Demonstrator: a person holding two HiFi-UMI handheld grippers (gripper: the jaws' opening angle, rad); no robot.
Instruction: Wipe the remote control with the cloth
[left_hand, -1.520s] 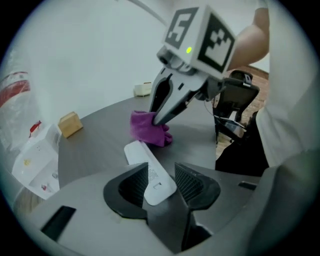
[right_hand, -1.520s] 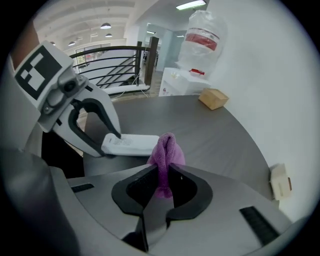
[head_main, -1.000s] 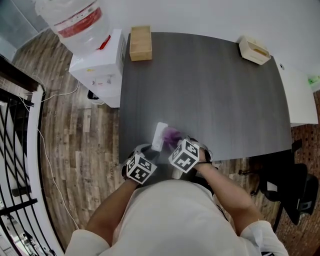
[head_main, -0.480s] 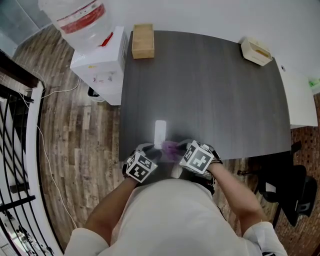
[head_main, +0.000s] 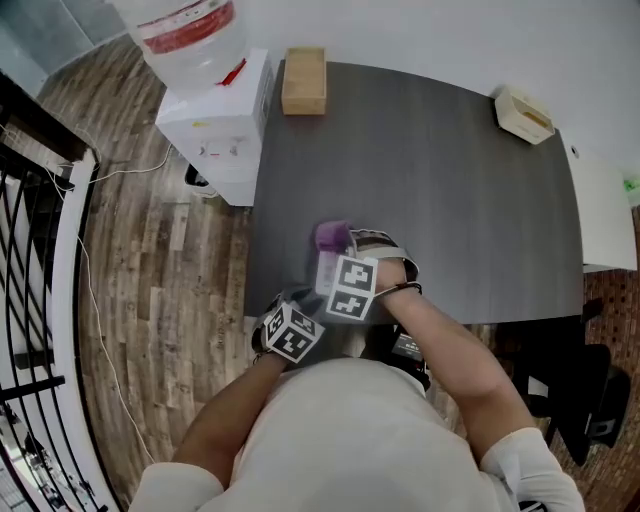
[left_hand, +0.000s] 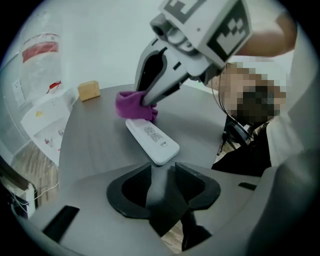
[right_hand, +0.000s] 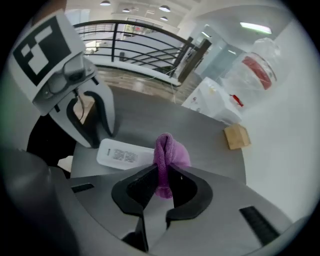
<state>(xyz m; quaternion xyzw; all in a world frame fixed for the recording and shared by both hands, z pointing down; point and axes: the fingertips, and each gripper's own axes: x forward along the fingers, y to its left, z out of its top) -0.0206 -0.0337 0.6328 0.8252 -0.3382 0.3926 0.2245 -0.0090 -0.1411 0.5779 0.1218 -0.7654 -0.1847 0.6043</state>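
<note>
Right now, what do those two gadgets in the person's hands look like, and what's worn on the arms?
The left gripper and right gripper match: light grey bodies, two curved black jaws each, and a white cube printed with black square markers. The person wears a pale cream top with short sleeves.

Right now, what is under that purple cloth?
The far end of the white remote control, which lies on the grey table. The cloth, pinched in the right hand-held gripper, hides that end's surface.

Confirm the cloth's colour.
Plain purple cloth, no pattern. Shows best in the right gripper view, pinched in the right claw.
</note>
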